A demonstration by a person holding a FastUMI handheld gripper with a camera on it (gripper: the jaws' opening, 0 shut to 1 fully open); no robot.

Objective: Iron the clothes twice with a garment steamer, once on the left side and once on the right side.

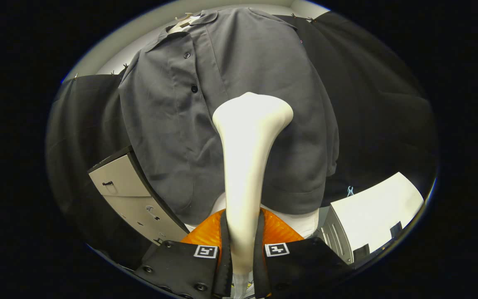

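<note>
A grey button-up shirt (239, 108) hangs on a hanger (183, 20) in front of the black booth wall. My gripper (242, 232) is shut on the handle of a cream-white garment steamer (247, 166), both fingers pressing its sides. The steamer rises from between the fingers, and its wide head (253, 114) lies against the shirt to the right of the button line, about mid-height. The shirt's hem hangs just above the fingers.
A light grey cabinet with drawer handles (129, 195) stands left of the shirt's lower part. A white box-like unit (371, 216) sits to the right. A small blue clip (350, 191) hangs on the black cloth near it.
</note>
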